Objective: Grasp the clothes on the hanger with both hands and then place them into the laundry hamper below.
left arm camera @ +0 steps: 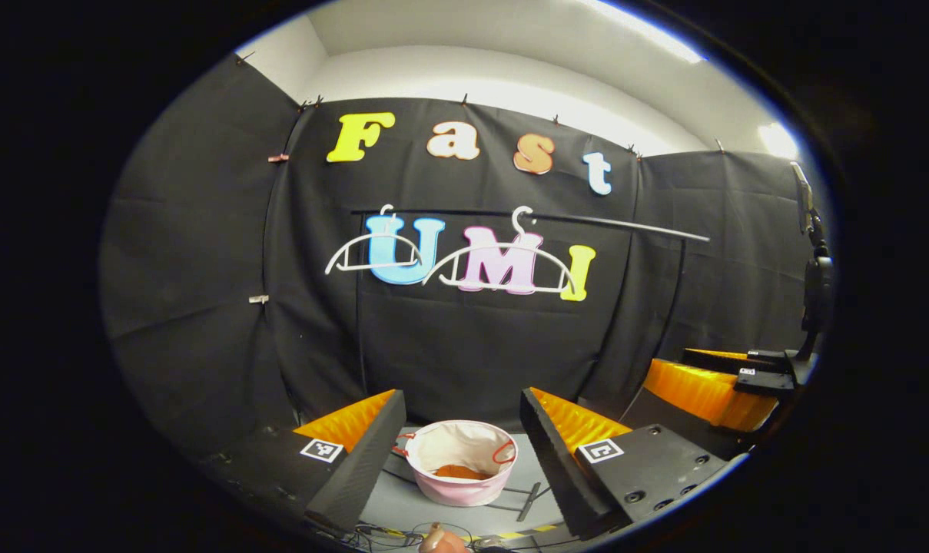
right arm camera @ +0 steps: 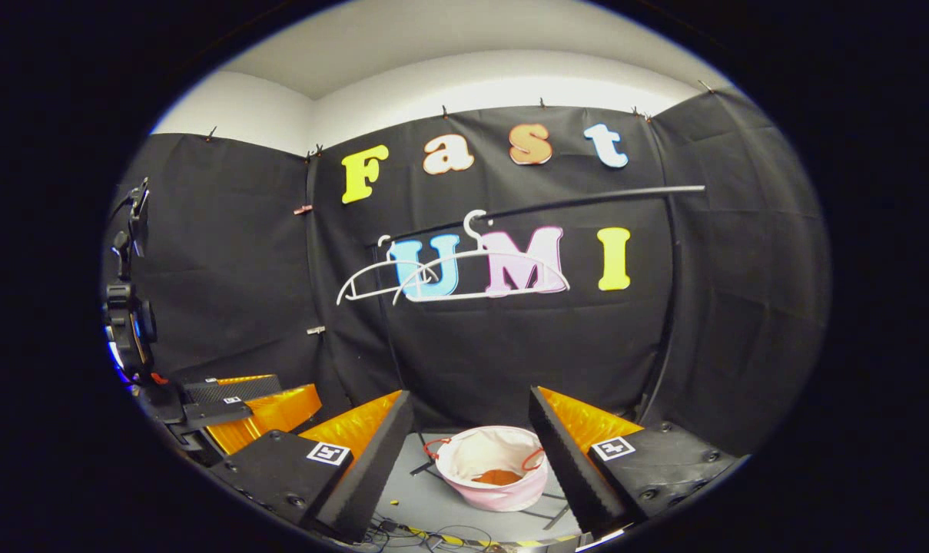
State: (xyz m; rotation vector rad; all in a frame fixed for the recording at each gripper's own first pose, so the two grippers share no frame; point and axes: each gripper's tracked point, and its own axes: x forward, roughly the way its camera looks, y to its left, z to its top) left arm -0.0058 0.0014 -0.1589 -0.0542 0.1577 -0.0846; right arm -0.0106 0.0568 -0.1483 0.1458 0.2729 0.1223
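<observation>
**Hangers bare, cloth lies in the hamper**

Both hangers (left arm camera: 502,269) on the rail (left arm camera: 587,223) hang empty. An orange garment (left arm camera: 460,472) lies inside the hamper (left arm camera: 464,491), which stands on the floor (left arm camera: 403,507) under the rail, so the task looks finished.

The left hand-held gripper (left arm camera: 464,442) is spread wide, grasping nothing; the hamper sits at 6 o'clock between its fingers. The right hand-held gripper (right arm camera: 472,442) is likewise released and empty, with the hamper (right arm camera: 502,491) between its fingers, a little toward 5 o'clock. Neither is clearly nearer. There is open room between rail and hamper for drawing back.
</observation>
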